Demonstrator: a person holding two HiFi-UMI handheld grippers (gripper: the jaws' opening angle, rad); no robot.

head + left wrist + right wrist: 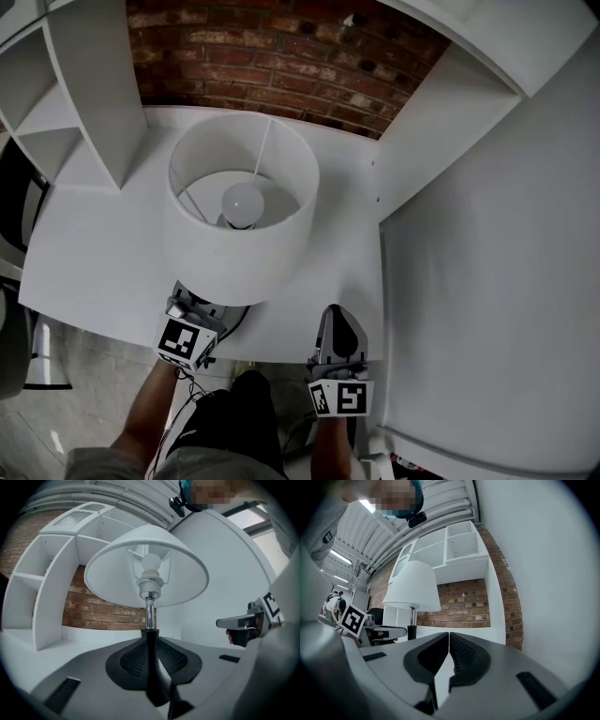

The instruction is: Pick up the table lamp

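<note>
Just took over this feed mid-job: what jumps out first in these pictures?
A big white table lamp with a drum shade fills the middle of the white desk, brick wall behind. Its stem stands between the left tool's jaws, while the right tool sits shut and empty at the desk's front edge.

Brick wall (281,56), white shelving (84,84)

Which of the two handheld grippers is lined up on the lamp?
The left gripper: its slightly parted jaws frame the dark stem of the lamp. The right gripper sits off to the side, jaws together, empty.
</note>
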